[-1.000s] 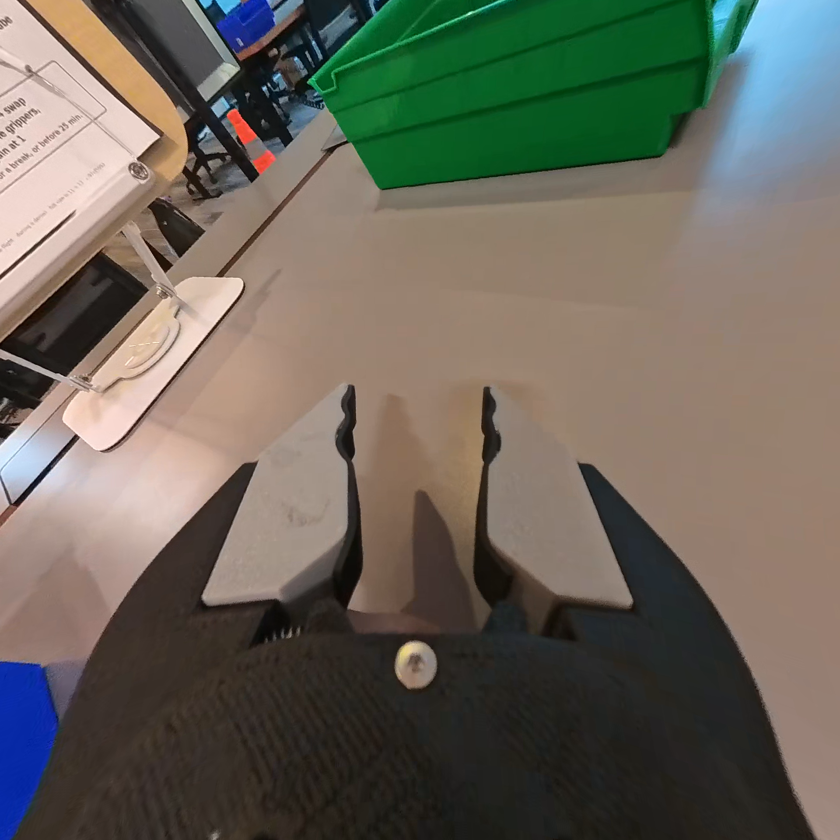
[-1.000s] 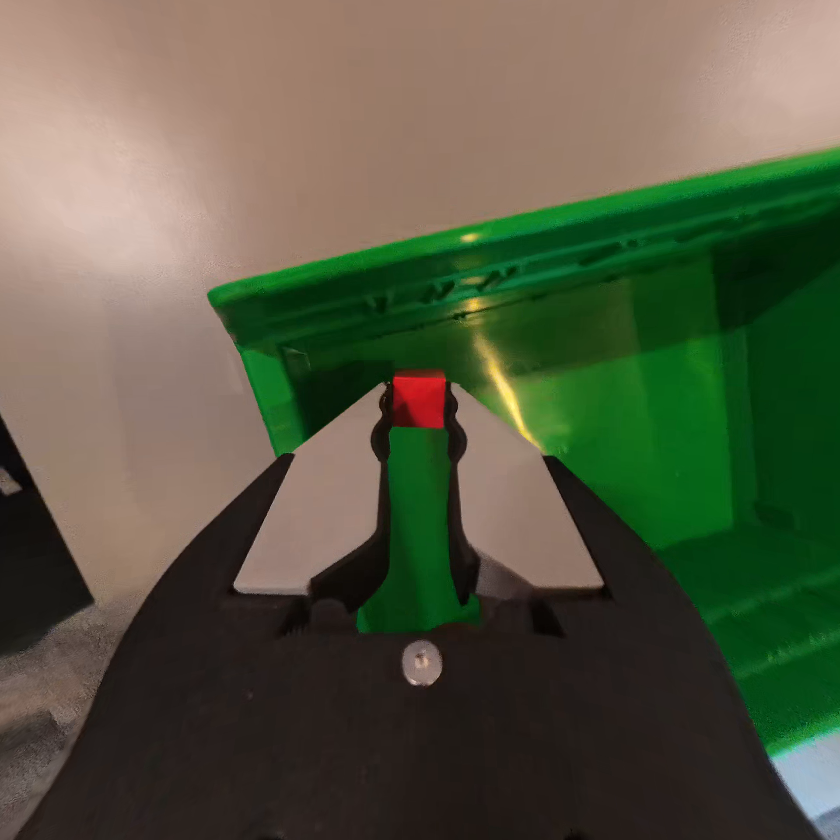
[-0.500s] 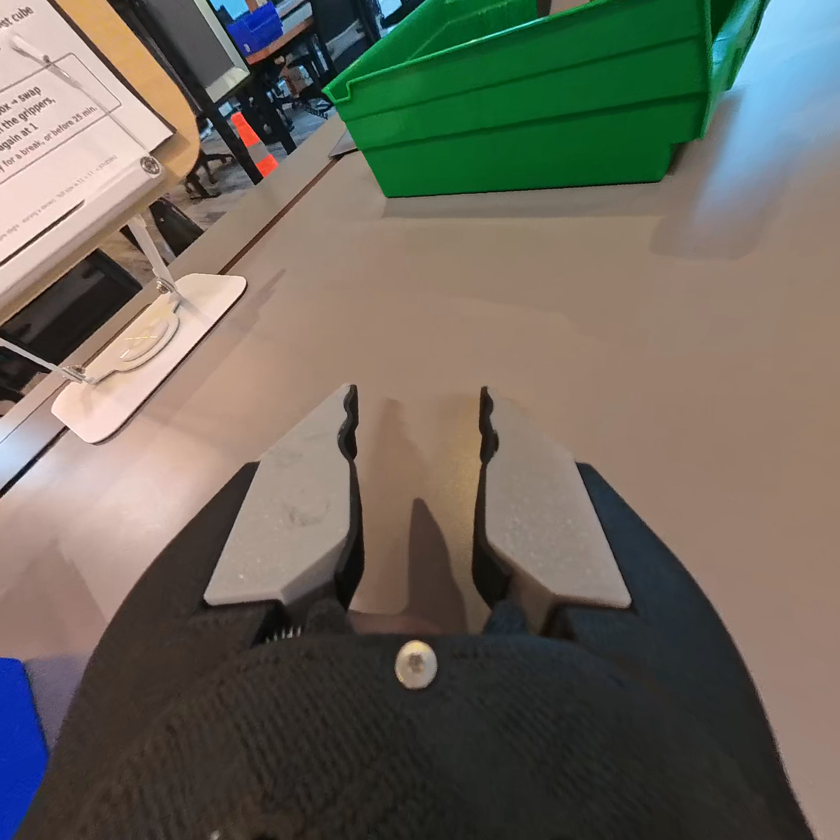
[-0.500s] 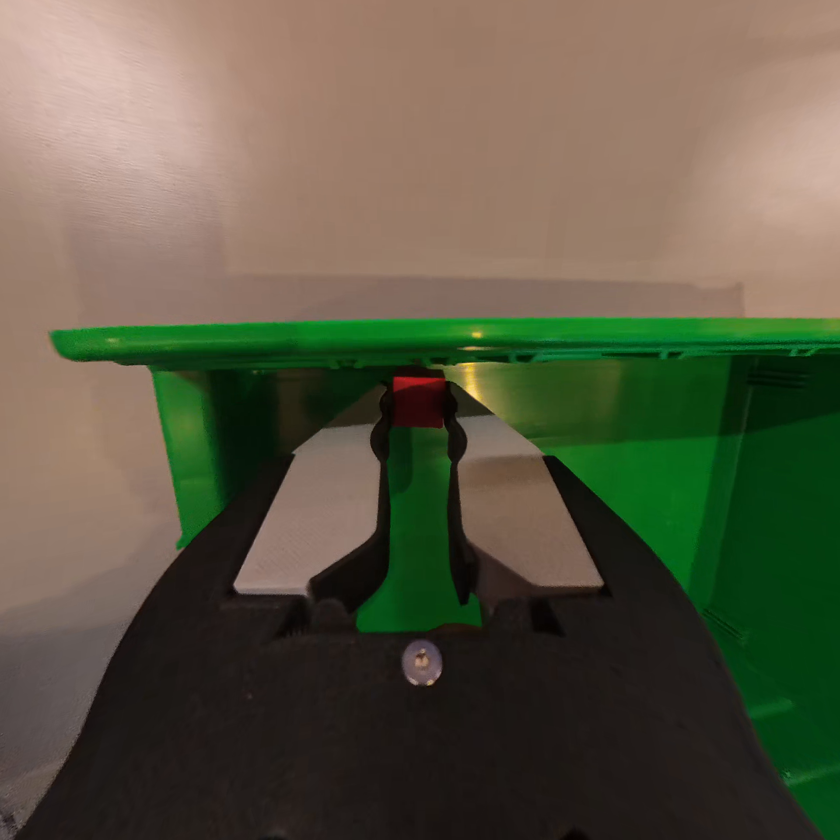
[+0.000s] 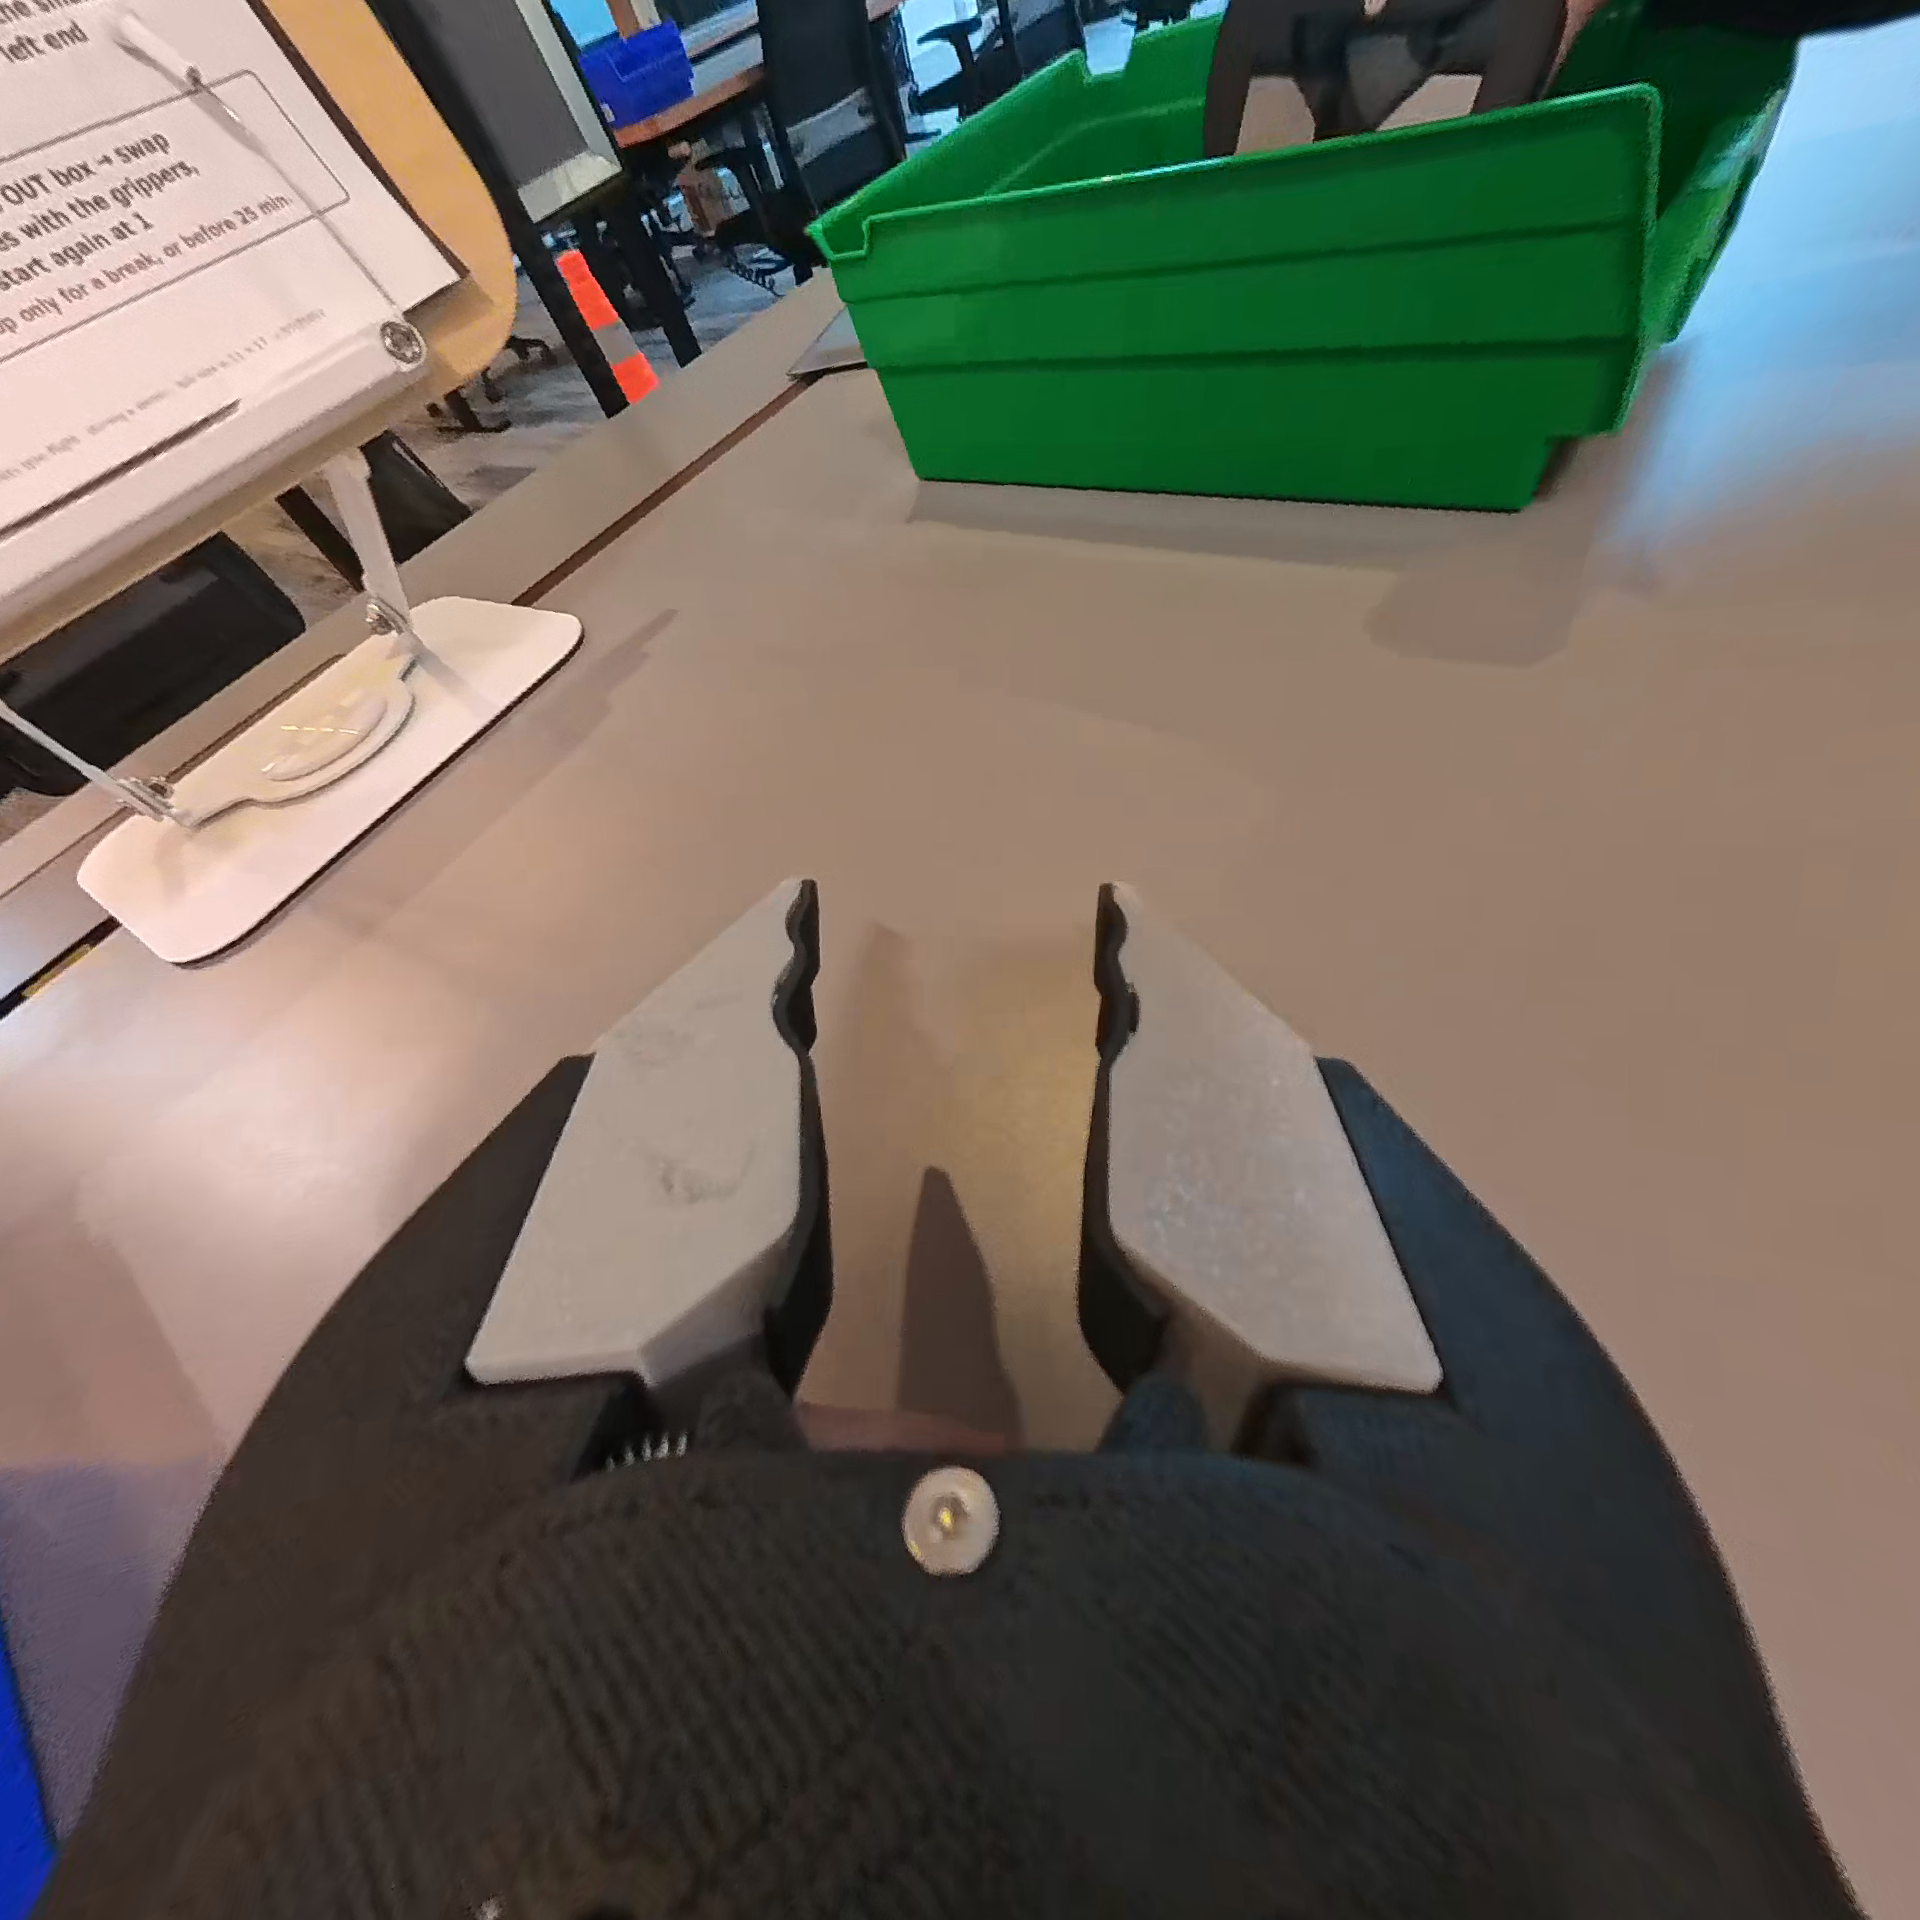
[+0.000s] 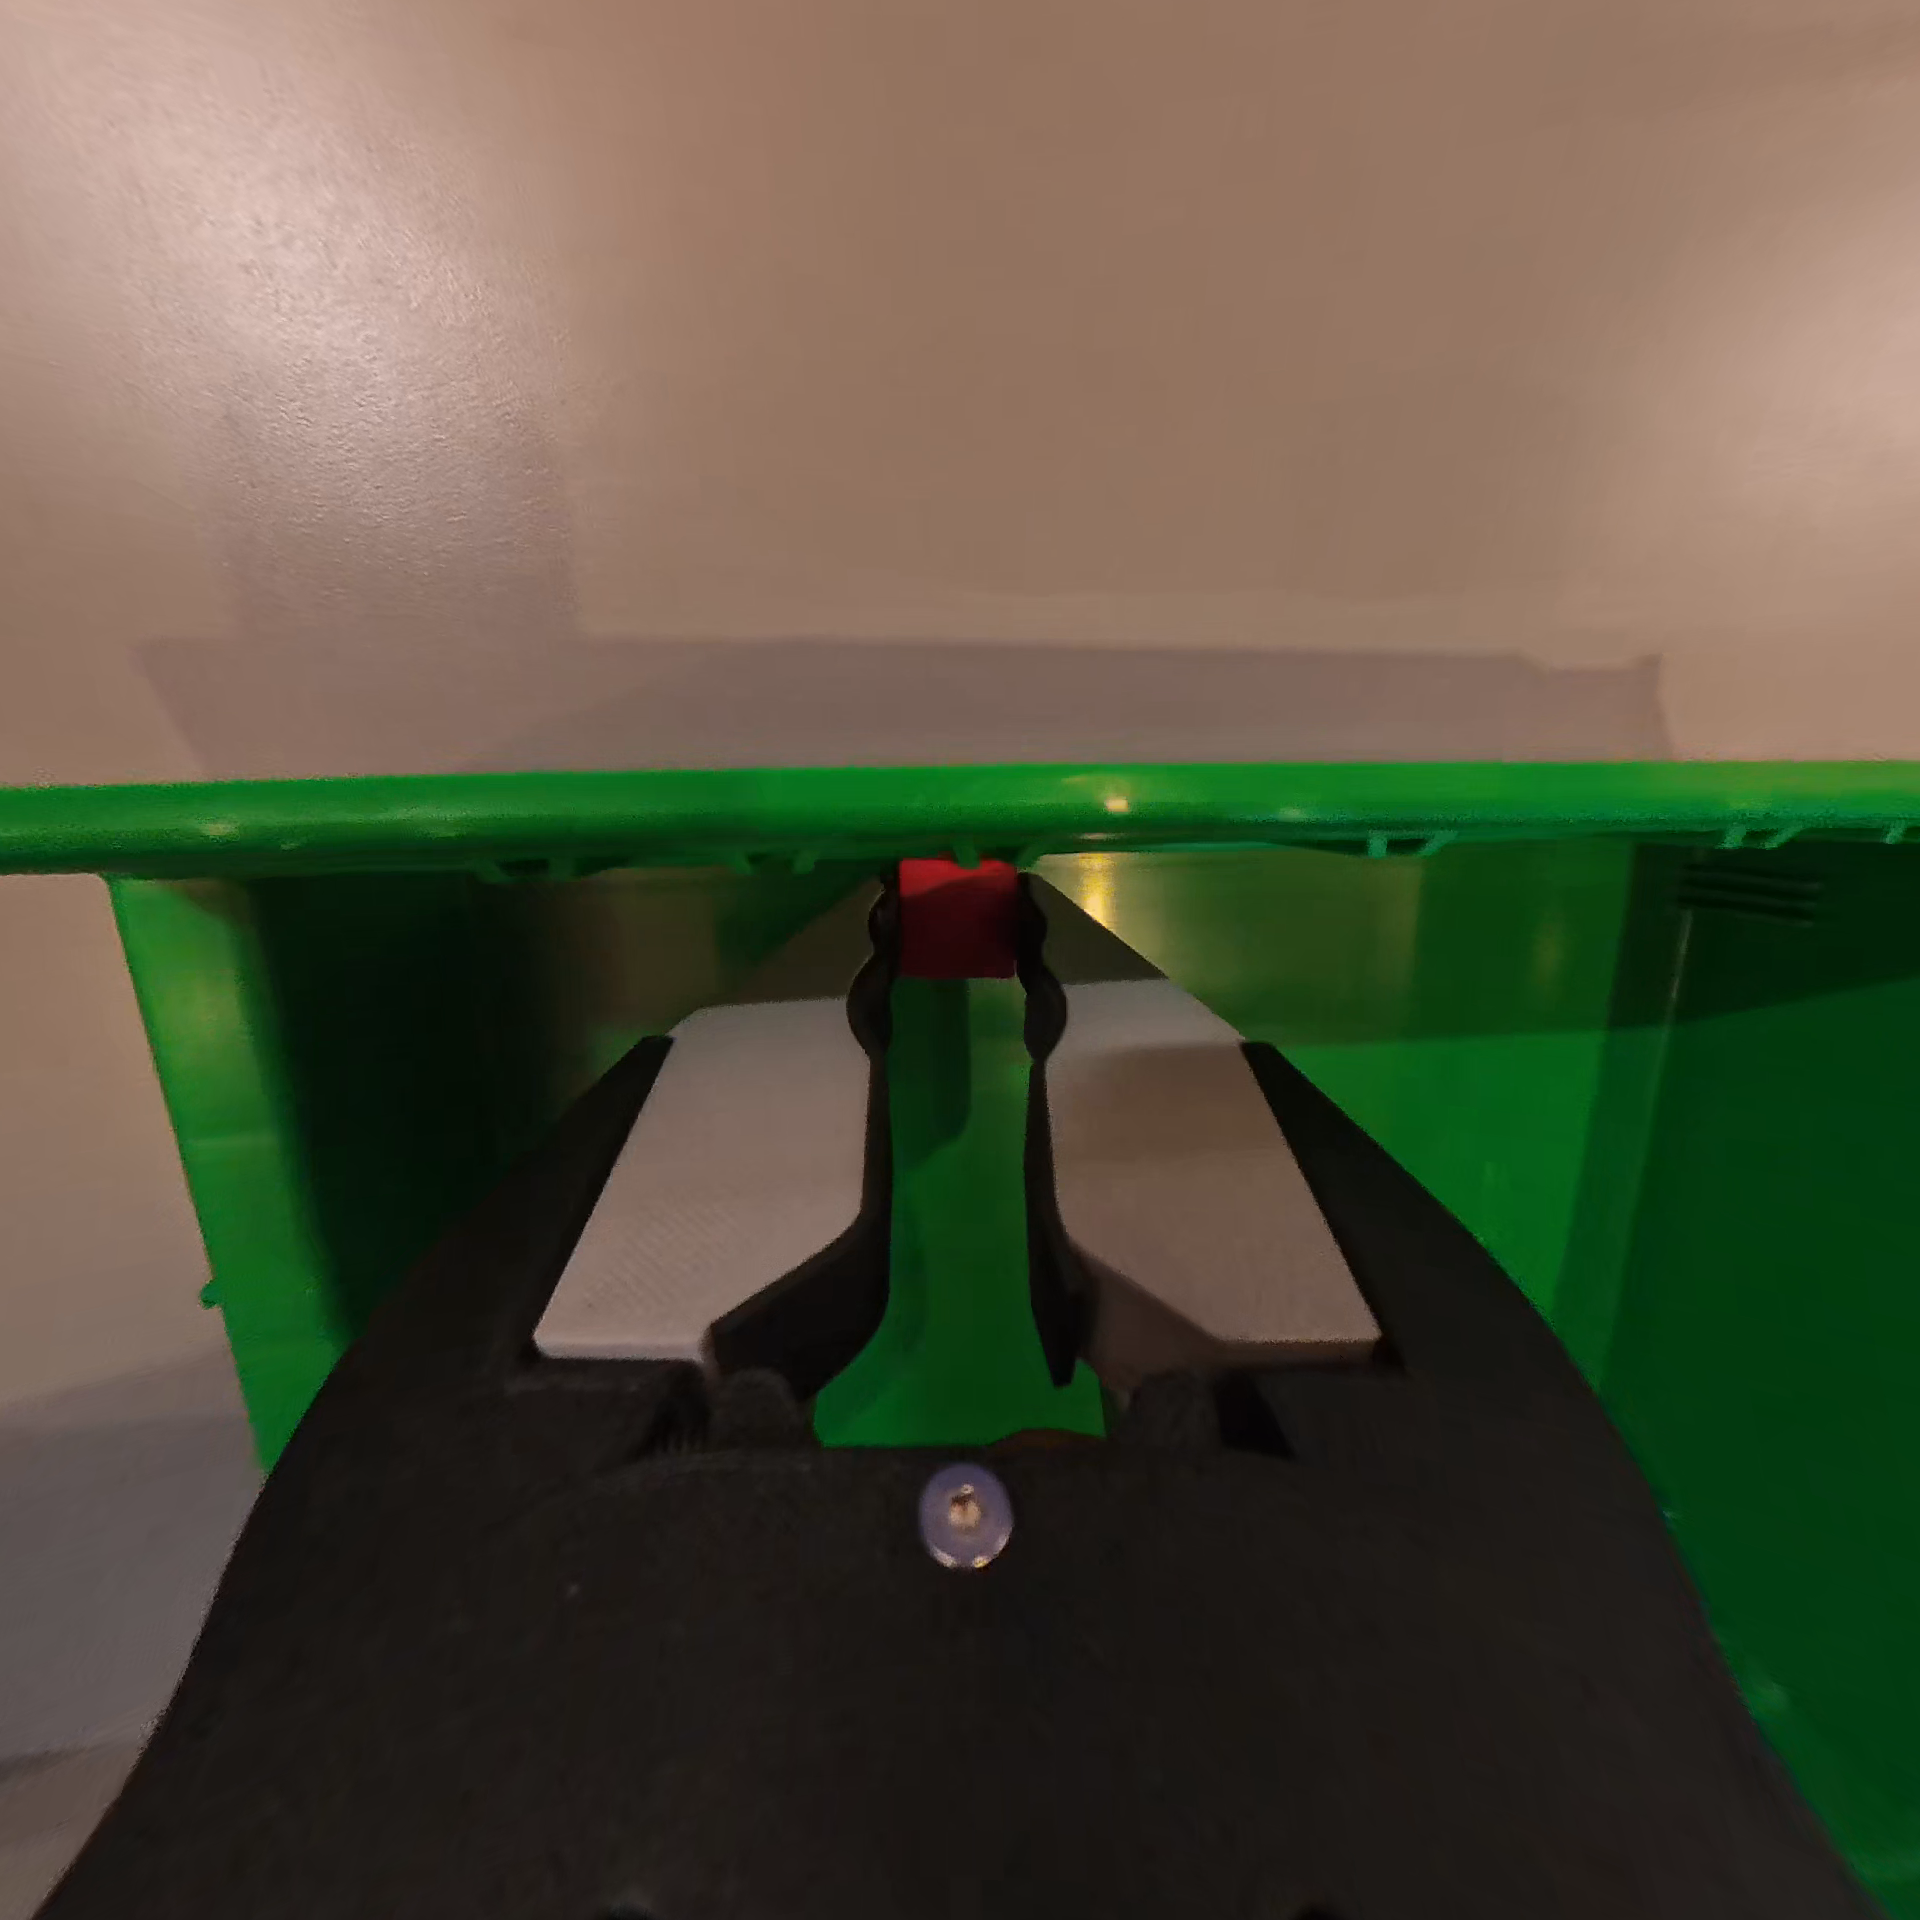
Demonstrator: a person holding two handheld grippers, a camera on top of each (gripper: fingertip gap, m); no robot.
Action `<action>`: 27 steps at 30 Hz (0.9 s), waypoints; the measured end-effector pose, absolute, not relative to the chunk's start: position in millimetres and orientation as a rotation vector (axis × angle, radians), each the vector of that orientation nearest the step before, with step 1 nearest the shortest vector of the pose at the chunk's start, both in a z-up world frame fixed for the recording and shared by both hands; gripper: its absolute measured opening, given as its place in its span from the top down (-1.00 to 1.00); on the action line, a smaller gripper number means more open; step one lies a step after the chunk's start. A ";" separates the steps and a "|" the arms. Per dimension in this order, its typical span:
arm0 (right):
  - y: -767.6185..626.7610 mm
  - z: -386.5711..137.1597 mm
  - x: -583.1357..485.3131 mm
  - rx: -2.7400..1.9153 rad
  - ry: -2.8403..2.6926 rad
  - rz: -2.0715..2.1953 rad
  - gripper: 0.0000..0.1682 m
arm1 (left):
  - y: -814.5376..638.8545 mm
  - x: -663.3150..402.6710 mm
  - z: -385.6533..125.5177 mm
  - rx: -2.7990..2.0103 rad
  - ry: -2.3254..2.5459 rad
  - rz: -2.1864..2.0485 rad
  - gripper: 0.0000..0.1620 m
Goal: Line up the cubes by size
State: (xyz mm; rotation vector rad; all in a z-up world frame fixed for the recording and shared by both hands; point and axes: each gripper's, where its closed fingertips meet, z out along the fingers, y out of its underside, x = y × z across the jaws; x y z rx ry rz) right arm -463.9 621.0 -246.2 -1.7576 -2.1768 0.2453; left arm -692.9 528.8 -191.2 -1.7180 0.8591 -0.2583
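My right gripper [image 6: 954, 920] is shut on a small red cube [image 6: 956, 920] and holds it inside the green bin [image 6: 935, 805], just below the bin's near rim. My left gripper [image 5: 956, 951] is open and empty, low over the bare grey table [image 5: 1351, 831]. The green bin [image 5: 1226, 332] stands at the back right in the left wrist view, with my right gripper's dark body [image 5: 1371, 73] reaching into it from above. A blue thing [image 5: 16, 1756], cut off at the frame's lower left edge, lies beside my left gripper.
A white sign stand [image 5: 312, 748] with a printed sheet [image 5: 177, 239] stands at the table's left edge. Beyond the table are desks, chairs and an orange cone [image 5: 608, 322]. Grey table shows past the bin's rim in the right wrist view [image 6: 935, 416].
My right gripper, still holding the red cube, has swung to face the bin's rim squarely. My left gripper has drifted so the bin and sign sit further right in its view.
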 end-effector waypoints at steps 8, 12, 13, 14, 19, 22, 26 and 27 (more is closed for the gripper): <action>623.5 -218.3 -455.7 -1.821 -2.072 0.278 0.42 | 527.1 -689.8 -193.8 -1.710 0.895 -0.217 0.34; 616.0 -147.5 -461.5 -1.724 -1.839 0.324 0.43 | 510.5 -680.7 -193.2 -1.736 0.915 -0.267 0.14; 609.0 -125.4 -466.9 -1.677 -1.771 0.333 0.41 | 499.8 -676.4 -189.7 -1.741 0.928 -0.313 0.13; 597.9 -104.3 -473.7 -1.628 -1.710 0.354 0.36 | 487.8 -673.9 -183.3 -1.737 0.949 -0.349 0.11; 522.0 -32.4 -525.4 -1.425 -1.387 0.683 0.30 | 430.2 -712.1 -119.5 -1.684 1.038 -0.362 0.14; 474.9 -39.9 -561.4 -1.388 -1.394 0.941 0.25 | 419.5 -770.1 -79.9 -1.703 1.031 -0.260 0.16; 446.0 -83.0 -604.9 -1.376 -1.514 1.031 0.25 | 419.7 -856.1 -97.5 -1.874 1.204 -0.053 0.12; 447.0 -97.7 -613.7 -1.403 -1.536 1.011 0.25 | 423.3 -874.7 -106.7 -1.911 1.238 -0.009 0.16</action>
